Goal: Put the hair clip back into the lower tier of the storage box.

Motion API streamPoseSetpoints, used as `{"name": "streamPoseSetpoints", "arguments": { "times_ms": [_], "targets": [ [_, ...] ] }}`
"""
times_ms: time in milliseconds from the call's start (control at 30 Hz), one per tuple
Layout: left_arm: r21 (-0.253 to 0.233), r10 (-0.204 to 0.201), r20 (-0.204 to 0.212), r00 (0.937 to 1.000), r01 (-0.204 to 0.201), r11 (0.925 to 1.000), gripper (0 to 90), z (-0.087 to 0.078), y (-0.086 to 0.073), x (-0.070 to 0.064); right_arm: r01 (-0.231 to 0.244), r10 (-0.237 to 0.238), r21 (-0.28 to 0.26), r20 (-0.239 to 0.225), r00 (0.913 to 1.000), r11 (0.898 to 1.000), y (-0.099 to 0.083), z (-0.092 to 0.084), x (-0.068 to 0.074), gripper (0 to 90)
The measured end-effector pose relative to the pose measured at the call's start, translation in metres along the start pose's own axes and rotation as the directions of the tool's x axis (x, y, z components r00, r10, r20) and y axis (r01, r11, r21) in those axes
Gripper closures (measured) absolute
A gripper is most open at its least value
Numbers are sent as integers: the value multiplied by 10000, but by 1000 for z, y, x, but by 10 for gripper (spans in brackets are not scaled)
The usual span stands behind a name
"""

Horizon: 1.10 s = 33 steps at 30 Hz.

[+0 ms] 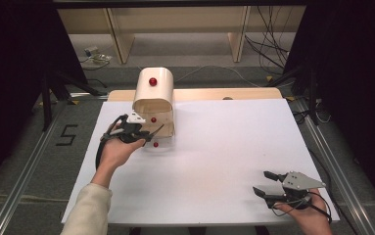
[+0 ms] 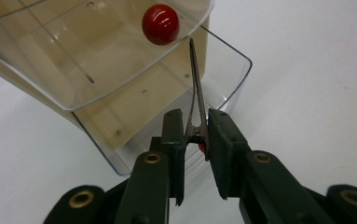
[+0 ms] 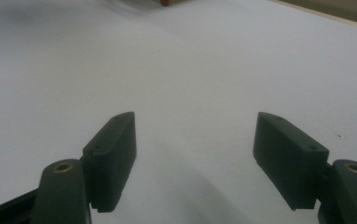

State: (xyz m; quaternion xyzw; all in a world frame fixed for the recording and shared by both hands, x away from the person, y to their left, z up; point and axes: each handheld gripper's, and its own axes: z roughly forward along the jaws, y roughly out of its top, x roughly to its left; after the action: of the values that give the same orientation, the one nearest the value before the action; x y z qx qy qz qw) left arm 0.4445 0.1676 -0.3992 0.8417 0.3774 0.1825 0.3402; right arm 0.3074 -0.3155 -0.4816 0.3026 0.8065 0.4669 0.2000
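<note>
While the left gripper (image 2: 196,140) is pinching the serrated metal clip (image 2: 196,91) at the clear-lidded wooden box (image 1: 154,100), we are judging it best to guide the tip slowly past the red knob (image 2: 161,24). The right gripper (image 1: 267,183) is resting spread on the white table (image 1: 224,147), well apart.

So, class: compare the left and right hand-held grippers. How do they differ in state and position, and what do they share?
The left hand-held gripper is shut on a toothed metal clip; the right hand-held gripper is open and holds nothing. The left is at the clear-fronted box; the right rests apart at the near right of the white table. Both have black jaws.
</note>
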Motion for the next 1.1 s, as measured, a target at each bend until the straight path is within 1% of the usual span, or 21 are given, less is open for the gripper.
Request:
{"name": "streamPoseSetpoints", "arguments": {
  "times_ms": [100, 133, 400, 667, 800, 833, 1000, 1033, 1100],
  "targets": [
    [80, 26, -33, 10000, -26, 10000, 767, 1, 1, 1, -2, 2, 11, -2, 10000, 10000, 0, 0, 0, 309],
    [27, -55, -49, 10000, 55, 10000, 767, 2, 1, 0, -4, 4, 9, -2, 10000, 10000, 0, 0, 0, 308],
    [73, -107, -109, 9999, 108, 9999, 766, 4, 2, 2, -12, 12, 6, -7, 10000, 10000, 0, 0, 0, 308],
    [0, -288, -189, 9994, 288, 9996, 767, 6, 3, 2, -12, 12, 5, -9, 10000, 10000, 0, 0, 0, 308],
    [55, -243, -206, 9995, 245, 9997, 766, 7, 3, 3, -11, 11, 27, -10, 10000, 10000, 0, 0, 0, 307],
    [8, -318, -217, 9993, 318, 9995, 767, 7, 3, 3, -20, 20, 26, -14, 10000, 10000, 0, 0, 0, 307],
    [41, -372, -258, 9990, 373, 9993, 766, 8, 4, 3, -21, 21, 30, -20, 10000, 10000, 0, 0, 0, 308],
    [-21, -460, -267, 9986, 460, 9989, 766, 9, 4, 3, -19, 19, 32, -18, 10000, 10000, 0, 0, 0, 307],
    [-19, -505, -297, 9983, 504, 9987, 767, 10, 4, 3, -24, 24, 30, -27, 10000, 10000, 0, 0, 0, 308]
  ]
}}
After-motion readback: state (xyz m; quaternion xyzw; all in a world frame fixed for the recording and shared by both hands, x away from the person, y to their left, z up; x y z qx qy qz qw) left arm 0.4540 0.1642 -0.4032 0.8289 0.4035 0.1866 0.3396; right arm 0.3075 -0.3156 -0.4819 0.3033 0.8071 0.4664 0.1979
